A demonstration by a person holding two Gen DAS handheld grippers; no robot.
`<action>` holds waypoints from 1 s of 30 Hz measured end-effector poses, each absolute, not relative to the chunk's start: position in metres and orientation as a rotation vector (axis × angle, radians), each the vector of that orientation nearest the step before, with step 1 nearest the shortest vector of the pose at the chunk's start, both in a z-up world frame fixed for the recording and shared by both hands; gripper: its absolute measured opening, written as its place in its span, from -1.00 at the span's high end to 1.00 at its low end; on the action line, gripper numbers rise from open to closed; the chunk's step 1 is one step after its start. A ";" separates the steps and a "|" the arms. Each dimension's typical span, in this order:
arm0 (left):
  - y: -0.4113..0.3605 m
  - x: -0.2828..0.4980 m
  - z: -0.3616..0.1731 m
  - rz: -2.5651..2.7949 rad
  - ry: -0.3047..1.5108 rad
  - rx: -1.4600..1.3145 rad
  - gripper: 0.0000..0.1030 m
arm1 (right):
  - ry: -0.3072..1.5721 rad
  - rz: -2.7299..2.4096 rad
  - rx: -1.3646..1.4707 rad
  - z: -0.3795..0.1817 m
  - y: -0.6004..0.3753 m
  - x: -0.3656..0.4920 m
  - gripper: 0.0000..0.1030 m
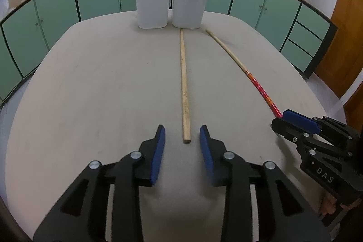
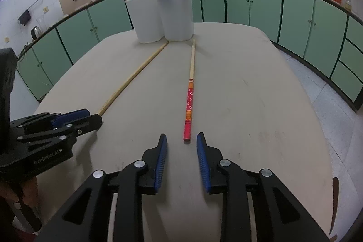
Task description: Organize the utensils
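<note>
Left gripper [image 1: 182, 135]: jaws apart, flanking plain chopstick [image 1: 184, 87] end on tabletop [image 1: 102, 83]. Right gripper [image 2: 181, 140]: jaws apart, empty, behind red-patterned chopstick [image 2: 190, 103]. White holder [image 1: 171, 1] beyond. I should centre each stick before clamping.

Black tongs [image 1: 182, 133], blue ribbed pads [image 2: 160, 165], silver rivets.

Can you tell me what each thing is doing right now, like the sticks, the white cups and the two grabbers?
Plain wooden chopstick: lying flat on the table, not held.
Red-patterned chopstick: lying flat, not held.
White holder: upright, chopsticks standing inside both cups.
Left gripper: open, pads either side of the plain chopstick's end.
Right gripper: open, just behind the red end.
</note>
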State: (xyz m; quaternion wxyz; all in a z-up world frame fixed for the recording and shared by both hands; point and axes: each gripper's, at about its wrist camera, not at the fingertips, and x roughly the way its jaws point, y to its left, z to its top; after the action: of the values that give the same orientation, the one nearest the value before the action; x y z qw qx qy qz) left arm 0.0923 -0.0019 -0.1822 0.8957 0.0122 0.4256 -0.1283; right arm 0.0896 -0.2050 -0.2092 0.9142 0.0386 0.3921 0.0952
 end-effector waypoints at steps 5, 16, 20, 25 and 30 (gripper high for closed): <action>-0.002 0.092 -0.183 -0.266 0.872 0.020 0.36 | 0.810 0.192 0.081 -0.209 -0.205 0.095 0.48; -0.010 0.092 -0.183 -0.258 0.863 0.014 0.69 | 0.823 0.184 0.094 -0.210 -0.210 0.101 0.87; -0.008 0.093 -0.182 -0.261 0.864 -0.009 0.88 | 0.821 0.179 0.086 -0.208 -0.208 0.099 0.88; -0.004 0.087 -0.169 -0.262 0.829 0.014 0.88 | 0.809 0.189 0.097 -0.199 -0.214 0.094 0.89; 0.004 0.076 -0.132 -0.267 0.746 0.039 0.88 | 0.745 0.203 0.079 -0.168 -0.220 0.083 0.89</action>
State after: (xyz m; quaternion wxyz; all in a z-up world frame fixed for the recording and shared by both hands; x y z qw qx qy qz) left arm 0.0764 0.0043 -0.1315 0.9223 0.0192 0.3635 -0.1302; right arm 0.0831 -0.2196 -0.1681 0.9256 0.0385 0.3632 0.0990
